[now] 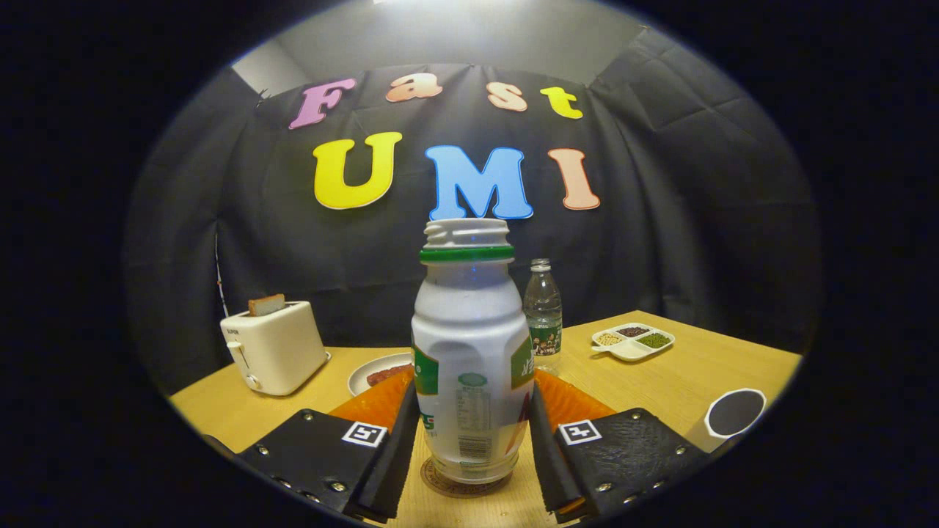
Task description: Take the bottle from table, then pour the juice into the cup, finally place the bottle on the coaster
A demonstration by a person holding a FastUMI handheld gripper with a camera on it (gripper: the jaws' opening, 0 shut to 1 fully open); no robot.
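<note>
A white plastic bottle (469,345) with a green neck ring and no cap stands upright on a round brown coaster (456,487) on the wooden table (704,374). My gripper (473,411) holds it: both fingers (392,455) press against the bottle's sides at its wide middle. The bottle's base rests on the coaster between the fingers. A white paper cup (736,413) with dark liquid inside stands to the right, beyond the right finger.
A cream toaster (273,348) with a slice of bread sits at the back left. A white plate (378,372) lies behind the left finger. A clear water bottle (543,312) stands behind the white bottle. A divided dish (632,341) of beans is at the back right.
</note>
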